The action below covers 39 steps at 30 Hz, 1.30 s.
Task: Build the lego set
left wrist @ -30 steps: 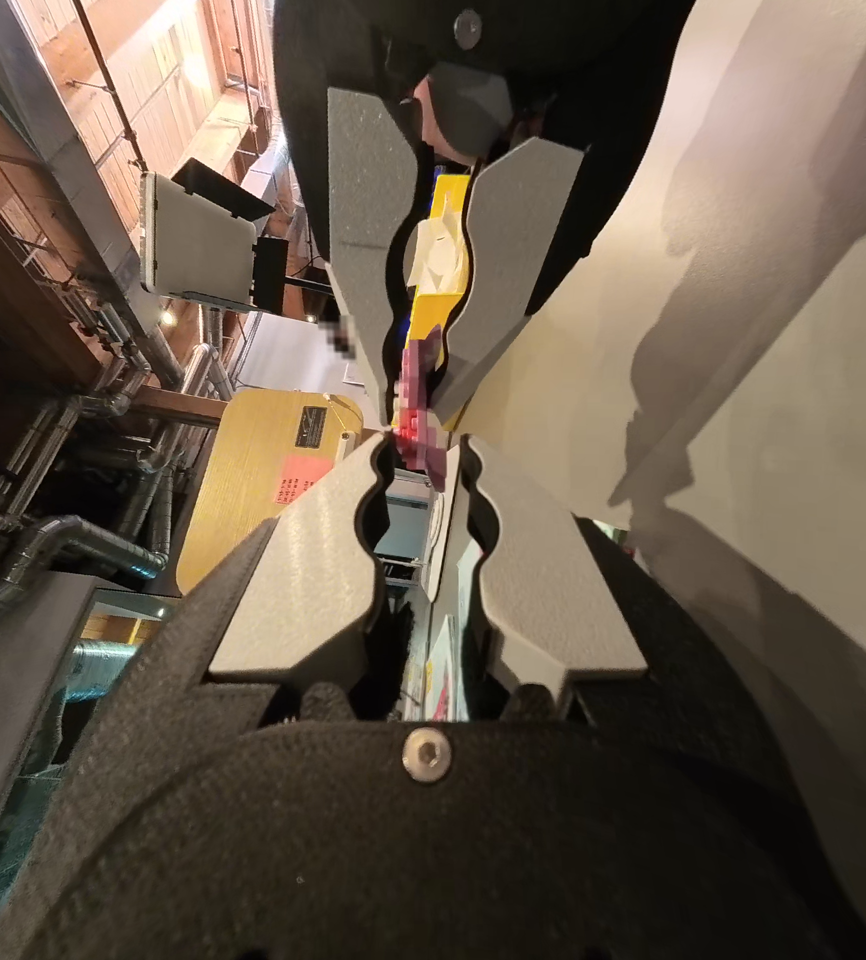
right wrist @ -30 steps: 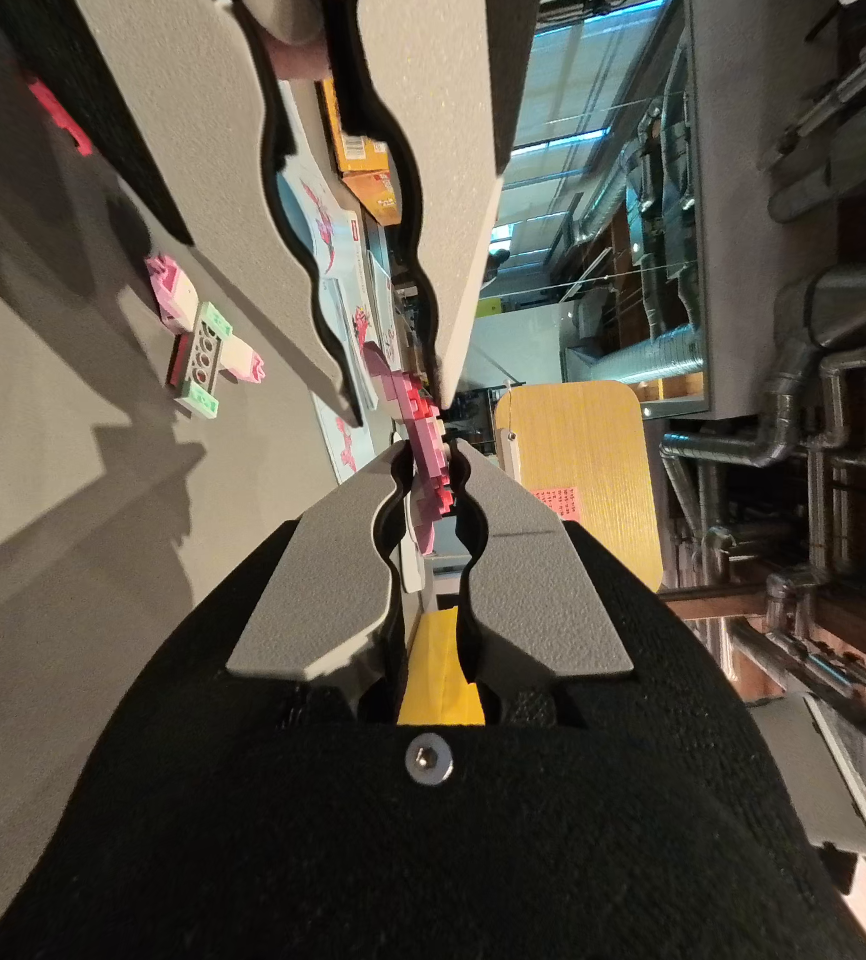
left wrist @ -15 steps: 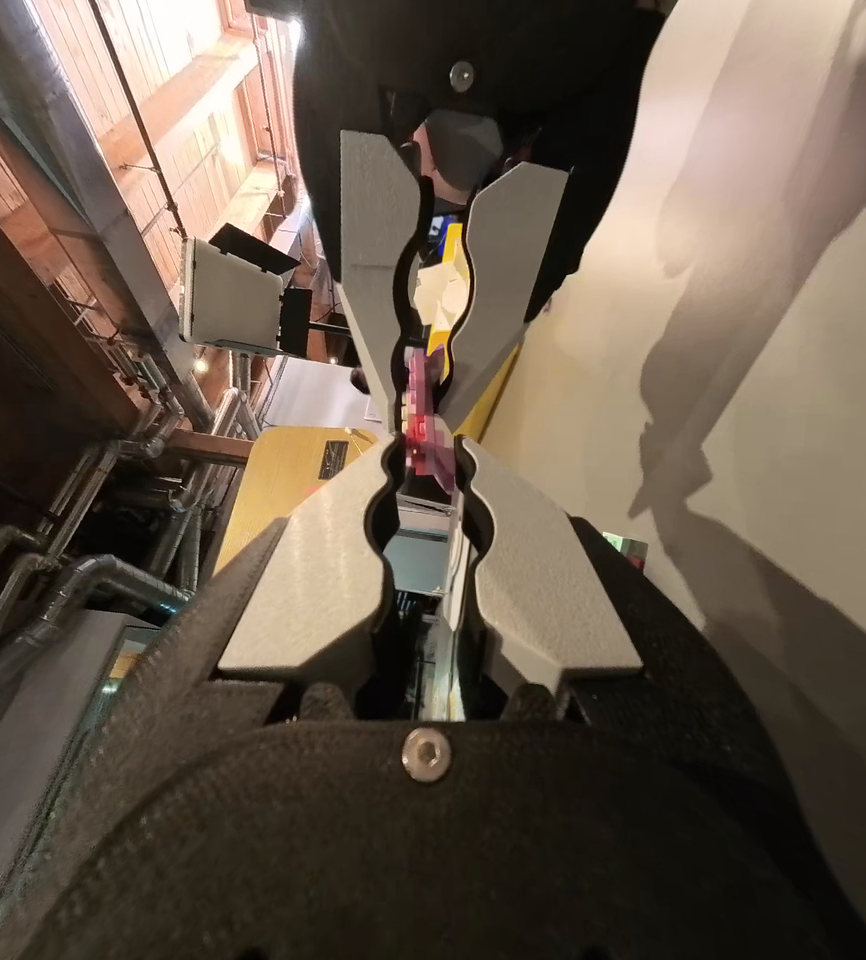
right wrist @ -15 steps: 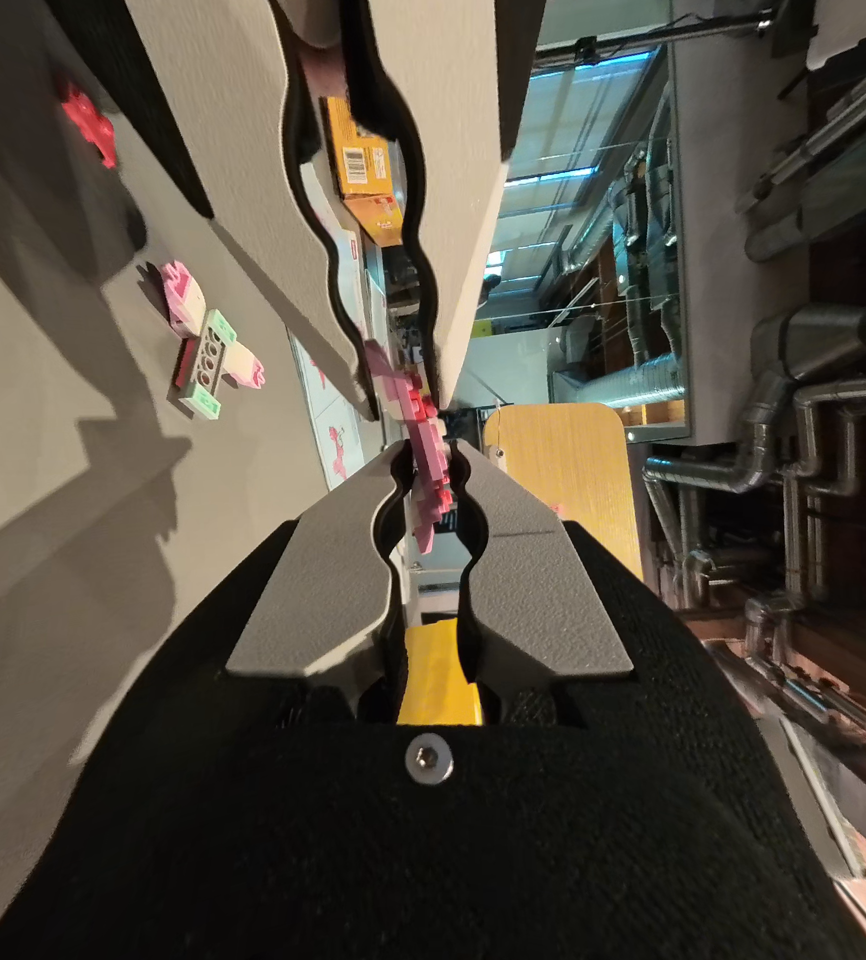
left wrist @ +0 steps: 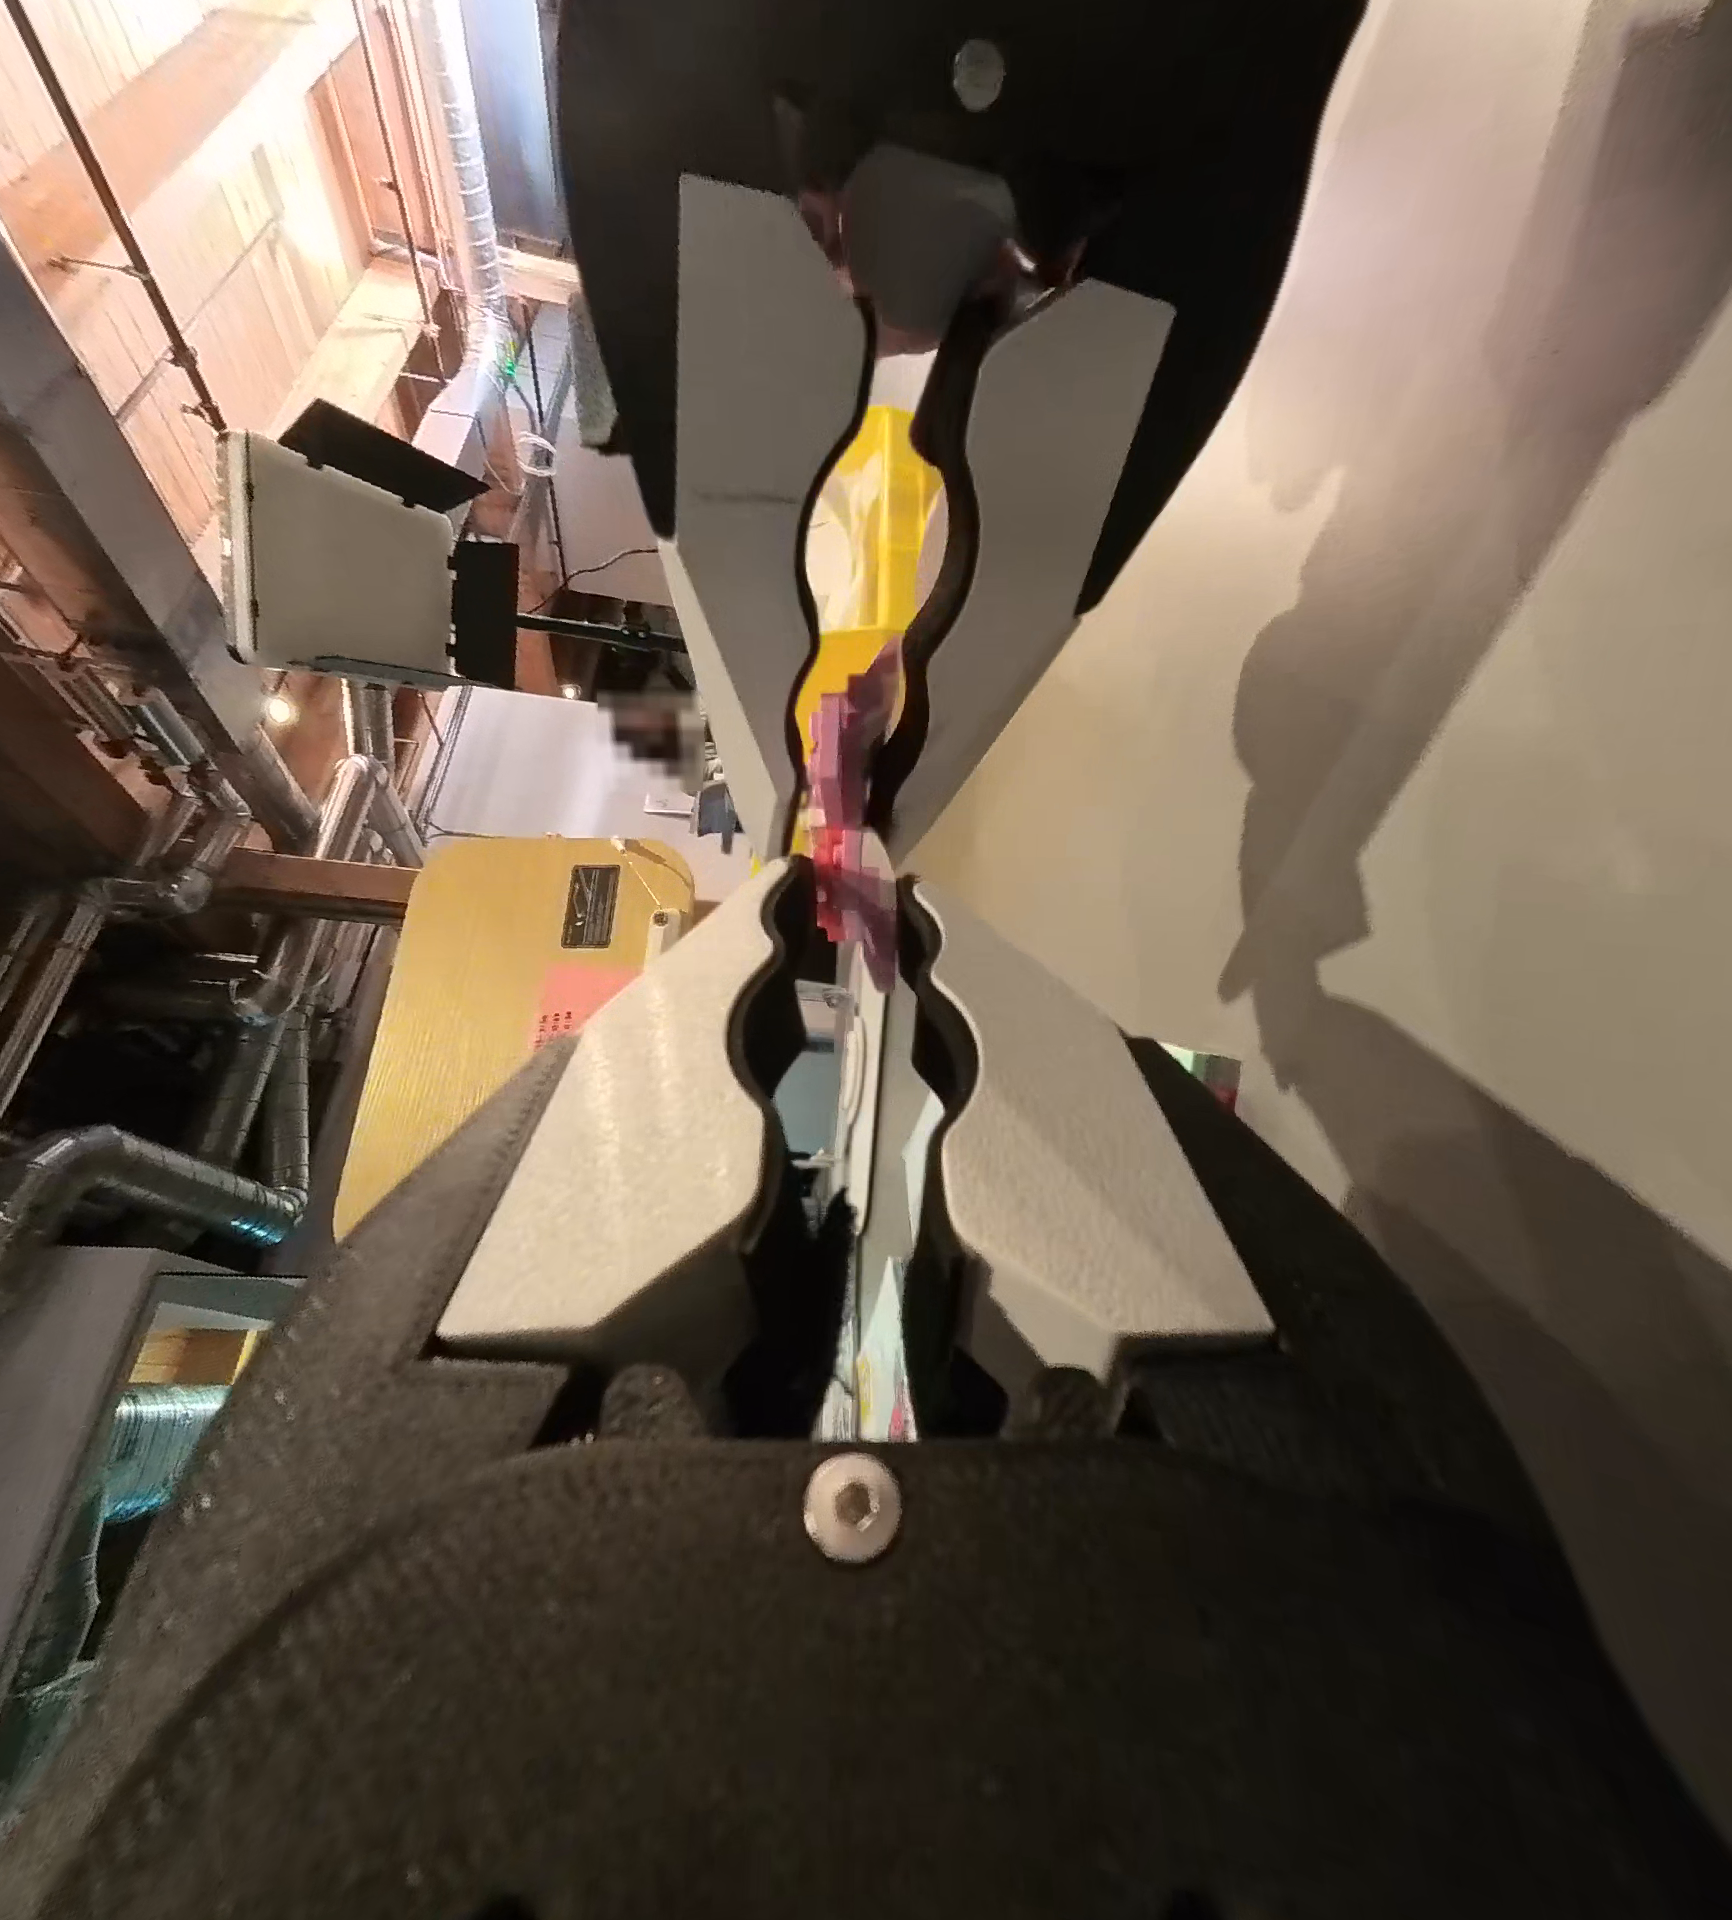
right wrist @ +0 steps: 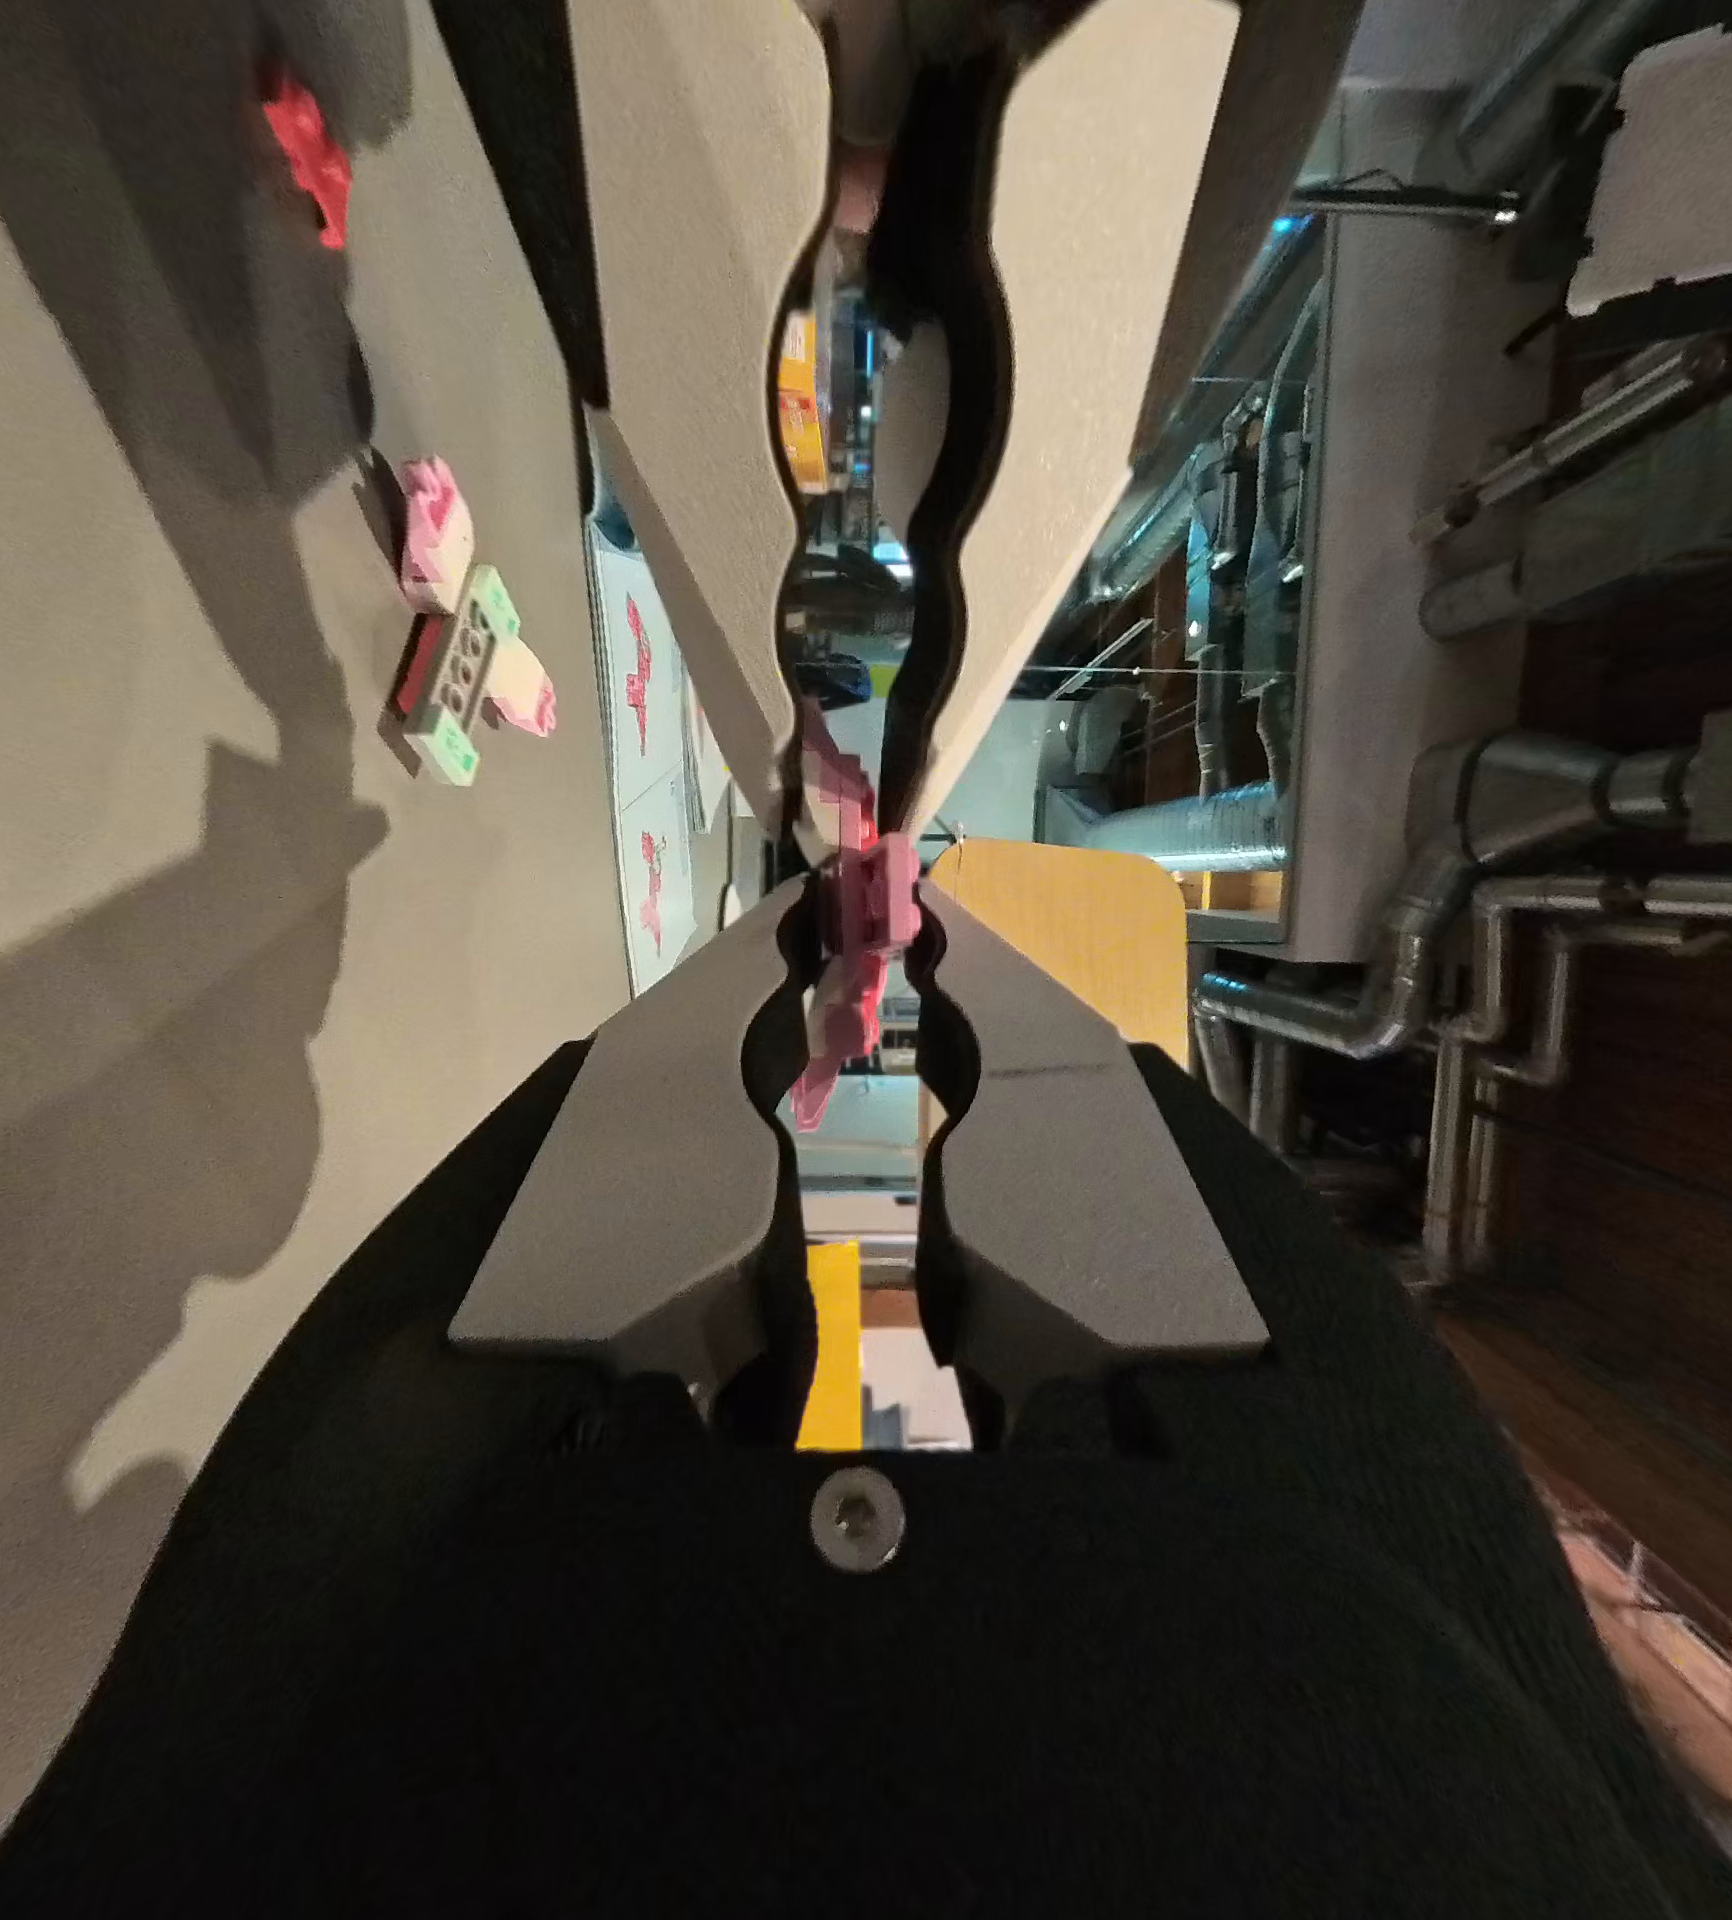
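Tip to tip in mid-air now: the left gripper (left wrist: 846, 883) and the right gripper (right wrist: 862, 883) meet nose to nose, both pinched narrow on the same small pink and magenta brick cluster (right wrist: 867, 904), held clear above the pale grey tabletop (right wrist: 114, 623). This looks like the pressing-together step, joining two pieces. Next it calls for a straight, even squeeze, studs lined up, no twisting. Waiting on the table: a grey, mint and pink sub-assembly (right wrist: 467, 644) and a loose red piece (right wrist: 306, 156)
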Tool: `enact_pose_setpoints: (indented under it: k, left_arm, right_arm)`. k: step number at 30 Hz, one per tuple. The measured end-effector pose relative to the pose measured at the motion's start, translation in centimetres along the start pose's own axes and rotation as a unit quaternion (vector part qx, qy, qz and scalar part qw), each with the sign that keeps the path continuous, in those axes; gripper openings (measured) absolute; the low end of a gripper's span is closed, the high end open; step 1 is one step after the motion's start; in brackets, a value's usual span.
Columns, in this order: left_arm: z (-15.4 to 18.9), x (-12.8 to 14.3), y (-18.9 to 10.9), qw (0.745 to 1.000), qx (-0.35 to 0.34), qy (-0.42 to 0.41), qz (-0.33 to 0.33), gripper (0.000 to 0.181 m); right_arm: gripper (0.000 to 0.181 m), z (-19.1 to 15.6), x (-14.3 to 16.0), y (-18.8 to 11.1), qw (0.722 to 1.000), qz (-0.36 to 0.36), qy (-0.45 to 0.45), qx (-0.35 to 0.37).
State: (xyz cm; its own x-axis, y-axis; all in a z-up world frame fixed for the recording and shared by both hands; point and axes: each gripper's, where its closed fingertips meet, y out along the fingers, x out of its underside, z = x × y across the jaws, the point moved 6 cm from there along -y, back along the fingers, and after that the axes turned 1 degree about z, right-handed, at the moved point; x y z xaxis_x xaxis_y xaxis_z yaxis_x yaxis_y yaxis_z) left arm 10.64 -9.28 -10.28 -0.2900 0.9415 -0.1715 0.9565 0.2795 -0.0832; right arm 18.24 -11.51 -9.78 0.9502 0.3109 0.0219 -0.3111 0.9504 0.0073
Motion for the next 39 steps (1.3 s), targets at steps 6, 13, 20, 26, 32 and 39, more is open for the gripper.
enact_pose_setpoints:
  k: [6,13,20,26,32,39]
  left_arm:
    - [0.2,-0.2,-0.1,0.999,0.005,-0.034,0.029,0.016]
    - [-0.3,-0.3,-0.1,0.995,-0.006,-0.087,0.040,0.036]
    - [-0.1,-0.4,-0.1,0.997,-0.012,-0.062,0.034,0.019]
    - [0.0,-0.2,0.2,0.999,-0.009,-0.039,0.018,0.018]
    - [-0.2,-0.1,0.2,1.000,-0.004,-0.028,-0.002,0.016]
    - [0.5,0.1,0.4,1.000,0.008,-0.020,0.001,0.016]
  right_arm:
    - [0.012,-0.2,0.0,-0.2,1.000,0.007,0.014,-0.009]
    - [0.011,0.6,-0.1,-0.2,1.000,0.013,0.009,-0.003]
    - [0.010,0.6,-0.2,-0.3,1.000,0.017,0.013,-0.010]
    - [0.010,0.3,0.0,0.0,1.000,0.011,0.011,-0.015]
    - [0.011,0.3,0.0,0.2,1.000,0.007,0.022,-0.017]
    - [0.011,-0.5,0.1,0.2,0.999,0.007,0.035,-0.026]
